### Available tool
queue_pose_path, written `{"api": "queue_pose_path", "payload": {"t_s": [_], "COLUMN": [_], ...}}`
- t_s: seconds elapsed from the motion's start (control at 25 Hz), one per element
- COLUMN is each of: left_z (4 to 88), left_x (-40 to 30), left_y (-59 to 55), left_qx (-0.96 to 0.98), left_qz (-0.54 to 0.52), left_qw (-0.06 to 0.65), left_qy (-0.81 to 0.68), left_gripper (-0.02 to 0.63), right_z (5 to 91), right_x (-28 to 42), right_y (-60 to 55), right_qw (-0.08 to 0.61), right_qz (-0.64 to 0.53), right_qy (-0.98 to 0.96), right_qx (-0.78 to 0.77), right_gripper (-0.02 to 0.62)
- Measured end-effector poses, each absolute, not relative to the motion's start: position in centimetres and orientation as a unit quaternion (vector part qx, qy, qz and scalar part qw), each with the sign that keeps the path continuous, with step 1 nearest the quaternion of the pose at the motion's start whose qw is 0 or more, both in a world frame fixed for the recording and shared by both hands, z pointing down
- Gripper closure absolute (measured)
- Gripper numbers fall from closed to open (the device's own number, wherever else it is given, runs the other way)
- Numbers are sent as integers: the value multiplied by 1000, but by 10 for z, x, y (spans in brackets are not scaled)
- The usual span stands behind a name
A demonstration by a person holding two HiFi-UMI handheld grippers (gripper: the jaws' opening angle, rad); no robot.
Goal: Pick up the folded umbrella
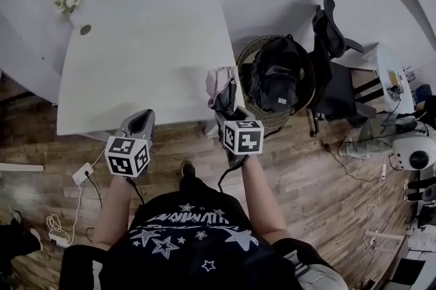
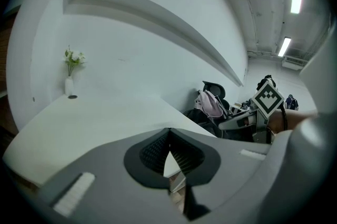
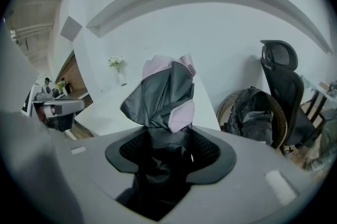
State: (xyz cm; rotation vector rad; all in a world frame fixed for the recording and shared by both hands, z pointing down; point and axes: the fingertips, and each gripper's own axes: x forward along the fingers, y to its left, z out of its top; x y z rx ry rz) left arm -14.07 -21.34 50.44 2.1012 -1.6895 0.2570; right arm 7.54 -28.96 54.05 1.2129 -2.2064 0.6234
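A: There is a big white table [image 1: 136, 64] on a wood floor [image 1: 327, 200]. Where is the umbrella?

B: The umbrella [image 3: 163, 94] is in the right gripper [image 3: 166, 150]. The jaws squeeze its dark bottom part. The grey and pink cloth sticks out in front of the jaws. I think it is up off the table.

A: What about the left gripper?

B: The left gripper [image 2: 168, 153] has its jaws pressed together at the tips. Nothing is in them. It is off to the left of the right one, and the table is in front of it.

A: So how do we do this bit well?

B: I think the pick-up is nearly done. The cloth looks soft and floppy, so it may slip. Squeeze the thick middle, not just a loose flap. Lift slowly and straight.

A: Anything to watch out for?

B: A basket [image 1: 246, 50] with a bag [image 1: 276, 81] is just to the right of the right gripper. Don't swing that way. The left gripper can hold the top if it droops.
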Motion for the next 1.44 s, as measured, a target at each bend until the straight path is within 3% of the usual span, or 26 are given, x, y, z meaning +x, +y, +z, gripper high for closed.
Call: {"api": "queue_pose_path", "payload": {"t_s": [1.44], "left_z": [489], "left_x": [-191], "left_y": [-6], "left_qx": [755], "left_qz": [82], "left_qw": [201], "left_qy": [-619], "left_gripper": [603], "right_z": [518], "right_x": [30], "right_y": [-96], "right_qw": [265], "right_qz": [201], "right_qy": [-827], "right_qx": [452], "right_gripper": [353]}}
